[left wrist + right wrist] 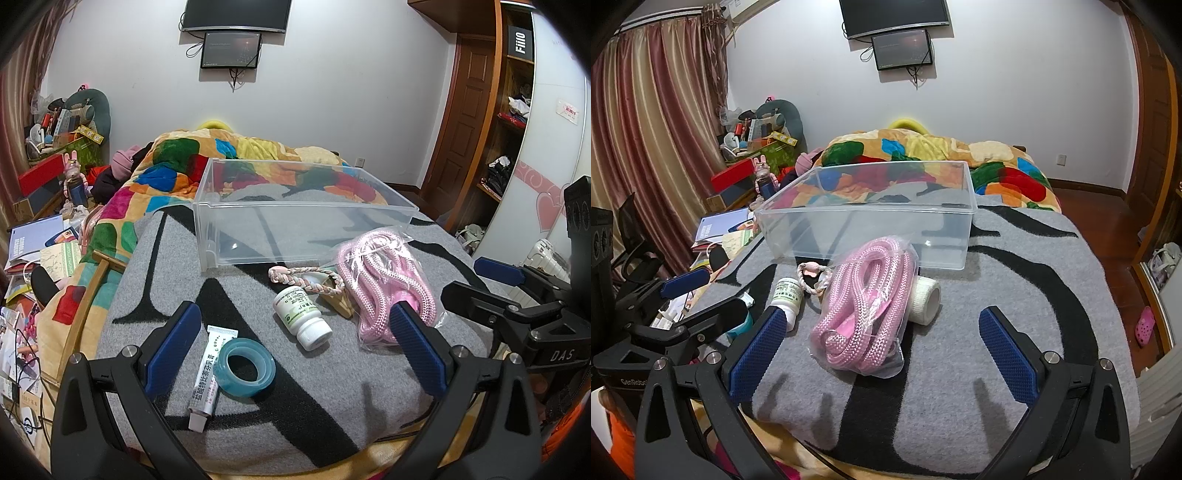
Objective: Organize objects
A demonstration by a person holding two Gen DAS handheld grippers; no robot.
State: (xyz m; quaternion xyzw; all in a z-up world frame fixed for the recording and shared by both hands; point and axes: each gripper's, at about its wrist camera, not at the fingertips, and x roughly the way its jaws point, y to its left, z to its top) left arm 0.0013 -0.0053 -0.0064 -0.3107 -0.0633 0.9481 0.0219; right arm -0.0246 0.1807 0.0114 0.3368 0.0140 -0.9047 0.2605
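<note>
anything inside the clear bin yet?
No. The clear bin holds nothing; only the grey blanket shows through its floor. The bagged pink rope and pill bottle lie outside, in front.

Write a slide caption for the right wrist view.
Open right gripper faces bagged pink rope before an empty clear bin on the grey blanket.
</note>
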